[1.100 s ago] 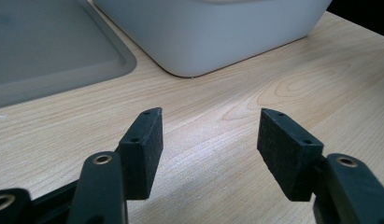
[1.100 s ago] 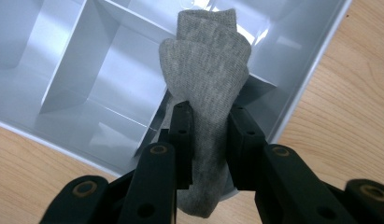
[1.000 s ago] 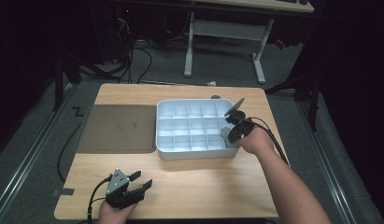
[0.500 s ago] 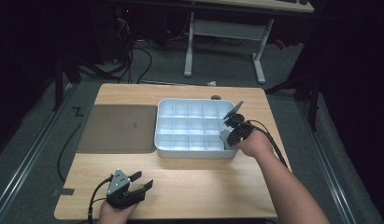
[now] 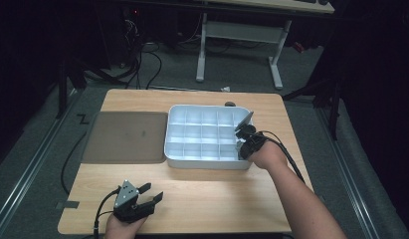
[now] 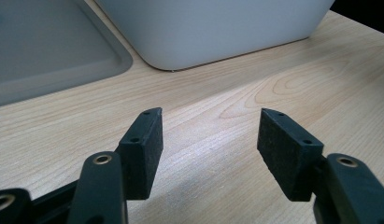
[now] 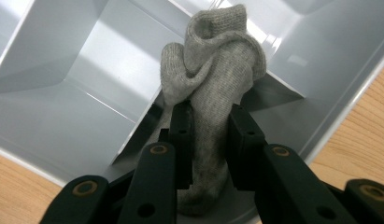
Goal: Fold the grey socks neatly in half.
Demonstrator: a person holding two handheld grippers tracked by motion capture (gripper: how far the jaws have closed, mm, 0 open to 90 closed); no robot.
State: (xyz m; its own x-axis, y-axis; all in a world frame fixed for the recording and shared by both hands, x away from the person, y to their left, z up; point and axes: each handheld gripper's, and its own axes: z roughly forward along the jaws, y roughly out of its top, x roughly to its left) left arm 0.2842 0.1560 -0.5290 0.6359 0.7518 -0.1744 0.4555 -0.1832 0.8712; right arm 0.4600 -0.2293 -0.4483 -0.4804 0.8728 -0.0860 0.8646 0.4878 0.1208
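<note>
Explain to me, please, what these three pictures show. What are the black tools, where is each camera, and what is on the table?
A person sits at a wooden table and holds a hand tool with two black jaws in each hand.

The high view comes from a fixed camera above the table. The other two pictures come from small cameras riding on the tools and looking along the jaws.

On the table stand a white divided tray and, beside it, a flat grey lid.

The left gripper rests near the table's front edge, open, with nothing between its jaws. The right gripper is over the tray's right end, shut on a grey sock, bunched above the jaws.
</note>
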